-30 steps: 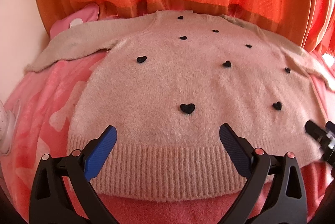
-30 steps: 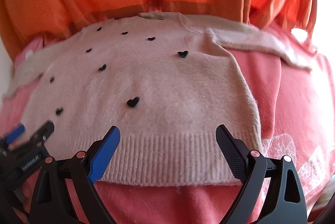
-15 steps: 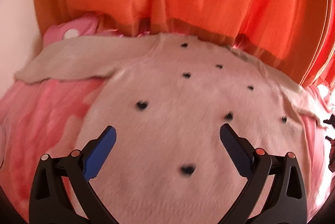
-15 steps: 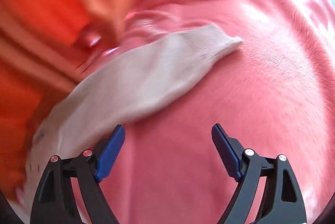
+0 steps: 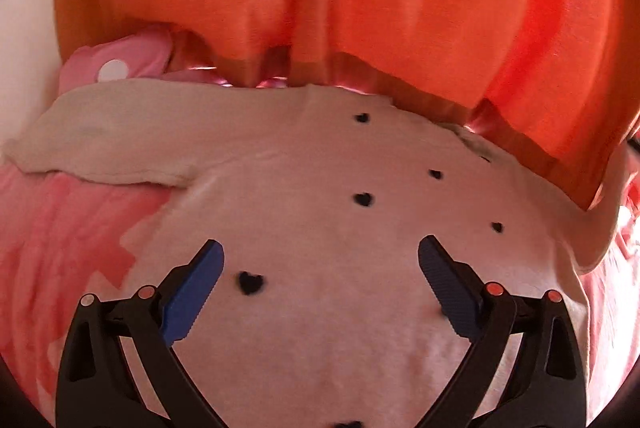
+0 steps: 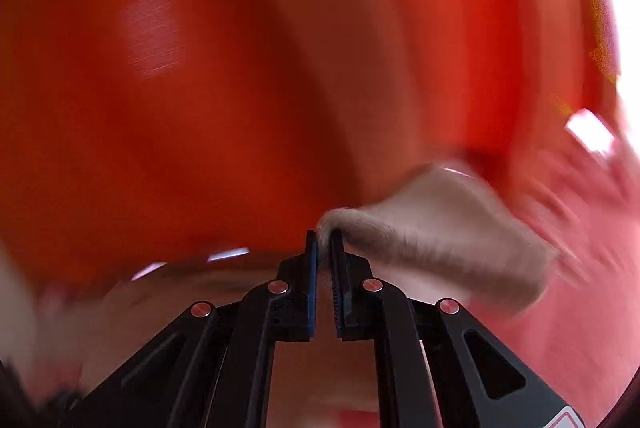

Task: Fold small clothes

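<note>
A small pale pink sweater [image 5: 320,228] with black hearts lies flat on a pink blanket [image 5: 60,248], its left sleeve [image 5: 108,144] stretched out to the left. My left gripper [image 5: 320,260] hovers open over the sweater's chest, nothing between its blue pads. In the right wrist view my right gripper [image 6: 325,240] is shut on the end of the sweater's right sleeve [image 6: 448,240], which hangs lifted off the blanket to the right of the jaws. That view is blurred by motion.
Orange curtains [image 5: 360,8] hang close behind the sweater's collar and fill the right wrist view too. A pink pillow with a white dot [image 5: 120,64] sits at the back left. Pink blanket [image 6: 568,308] spreads to the right.
My left gripper moved up the sweater from the ribbed hem to the chest. My right gripper swung to the right sleeve, shut on its end and lifted it.
</note>
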Tool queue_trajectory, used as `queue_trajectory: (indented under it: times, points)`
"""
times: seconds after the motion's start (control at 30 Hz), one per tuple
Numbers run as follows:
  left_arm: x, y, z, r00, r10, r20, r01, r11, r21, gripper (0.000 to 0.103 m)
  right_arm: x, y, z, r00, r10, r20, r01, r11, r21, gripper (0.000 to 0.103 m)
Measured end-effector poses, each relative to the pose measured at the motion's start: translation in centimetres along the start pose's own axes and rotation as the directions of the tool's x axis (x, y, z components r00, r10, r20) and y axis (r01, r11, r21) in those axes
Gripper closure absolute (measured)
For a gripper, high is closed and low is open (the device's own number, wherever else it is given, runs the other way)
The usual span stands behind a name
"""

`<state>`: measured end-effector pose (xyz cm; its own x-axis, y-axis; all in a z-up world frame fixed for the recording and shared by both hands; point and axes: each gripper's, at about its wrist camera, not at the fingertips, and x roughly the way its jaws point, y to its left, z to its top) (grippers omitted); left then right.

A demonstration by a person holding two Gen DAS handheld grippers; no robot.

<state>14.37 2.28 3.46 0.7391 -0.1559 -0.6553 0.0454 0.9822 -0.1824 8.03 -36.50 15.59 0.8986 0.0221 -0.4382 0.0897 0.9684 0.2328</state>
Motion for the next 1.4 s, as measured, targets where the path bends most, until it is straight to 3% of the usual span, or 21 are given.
queue_trajectory:
  times: [0.07,0.17,0.3,0.37,0.4,0.43,0.5,0.57,0.7,0.77,0.8,0.83,0.87,0.9,1.0,1.03,1.1,1.17,1.23,1.3,1.4]
  points:
    - [0.2,1.4,0.2,1.000,0.004,-0.004,-0.004,0.999,-0.035,0.008,3.7,8.3,-2.0,0.982,0.164,-0.093,-0.171,0.982,-0.076,0.103]
    - [0.5,3.0,0.4,1.000,0.015,0.003,-0.014,0.998,-0.056,0.008,9.7,15.0,-7.3,0.943,0.187,-0.275,-0.228,0.965,-0.125,0.097]
    - [1.4,4.3,0.6,0.999,0.015,-0.031,-0.016,0.998,-0.057,0.007,10.4,13.6,-10.3,0.930,0.150,-0.335,-0.182,0.981,-0.069,0.092]
    - [1.5,4.8,0.7,0.999,0.014,-0.042,-0.017,0.998,-0.066,0.007,8.3,10.2,-9.7,0.950,0.112,-0.290,-0.125,0.992,-0.026,0.058]
    - [1.5,5.0,0.7,0.999,0.009,-0.044,-0.012,0.997,-0.075,0.007,6.9,8.7,-9.4,0.967,0.052,-0.248,-0.061,0.998,-0.029,0.035]
    - [1.3,5.1,0.8,0.999,-0.003,-0.043,-0.001,0.996,-0.089,0.007,6.1,7.2,-9.2,0.977,-0.027,-0.211,0.015,0.998,-0.058,0.030]
    - [1.0,4.9,1.0,0.999,-0.017,-0.040,0.013,0.995,-0.101,0.007,5.2,5.8,-9.4,0.964,-0.116,-0.241,0.078,0.984,-0.162,0.031]
    - [0.5,4.3,1.0,0.999,-0.029,-0.035,0.025,0.995,-0.095,0.007,4.3,5.2,-10.2,0.953,-0.106,-0.283,0.051,0.980,-0.194,0.031]
    - [-0.3,3.2,0.9,0.999,-0.030,-0.020,0.029,0.998,-0.064,0.007,5.6,5.5,-12.0,0.918,0.014,-0.396,-0.052,0.995,-0.086,0.031]
    - [-0.4,2.8,0.9,0.999,-0.033,-0.019,0.032,0.998,-0.057,0.007,7.0,5.1,-12.2,0.911,0.037,-0.412,-0.043,0.999,-0.005,0.035]
    - [-0.4,2.8,0.9,0.999,-0.034,-0.019,0.033,0.998,-0.054,0.007,7.9,4.5,-12.0,0.910,0.030,-0.412,-0.016,0.999,0.035,0.042]
    - [-0.5,2.8,0.9,0.999,-0.034,-0.019,0.033,0.998,-0.054,0.007,9.1,4.0,-11.7,0.906,0.017,-0.423,0.022,0.996,0.087,0.071]
    - [-0.4,3.0,0.8,0.999,-0.035,-0.020,0.033,0.998,-0.056,0.007,10.0,3.7,-11.0,0.895,-0.010,-0.446,0.059,0.993,0.097,0.091]
    - [-0.3,3.1,0.9,0.999,-0.034,-0.024,0.032,0.998,-0.059,0.007,10.2,4.1,-10.5,0.895,-0.035,-0.445,0.083,0.993,0.088,0.097]
    - [-0.4,4.1,1.2,0.999,-0.037,-0.026,0.035,0.995,-0.090,0.007,7.3,8.8,-4.5,0.957,-0.044,-0.288,0.035,0.999,-0.037,0.097]
    - [-0.5,4.4,1.4,0.999,-0.039,-0.023,0.036,0.994,-0.101,0.007,6.0,11.2,-1.8,0.972,0.038,-0.232,-0.052,0.997,-0.054,0.097]
    - [-0.7,4.9,1.8,0.999,-0.041,-0.011,0.039,0.992,-0.119,0.007,5.8,14.1,0.6,0.965,0.160,-0.206,-0.174,0.983,-0.052,0.097]
    - [-0.6,5.0,1.9,0.999,-0.045,-0.010,0.044,0.992,-0.120,0.007,8.1,17.7,1.2,0.911,0.312,-0.270,-0.330,0.943,-0.026,0.094]
    - [-0.3,5.1,1.9,0.999,-0.038,-0.020,0.036,0.993,-0.116,0.007,11.6,20.0,-0.9,0.877,0.294,-0.379,-0.336,0.941,-0.048,0.079]
    - [0.0,5.4,1.9,0.999,-0.039,-0.032,0.035,0.992,-0.124,0.007,12.5,20.4,-3.3,0.892,0.168,-0.420,-0.239,0.963,-0.122,0.079]
    - [0.3,5.9,2.0,0.997,-0.058,-0.042,0.052,0.988,-0.145,0.006,8.6,17.4,-4.8,0.921,0.174,-0.349,-0.222,0.970,-0.100,0.069]
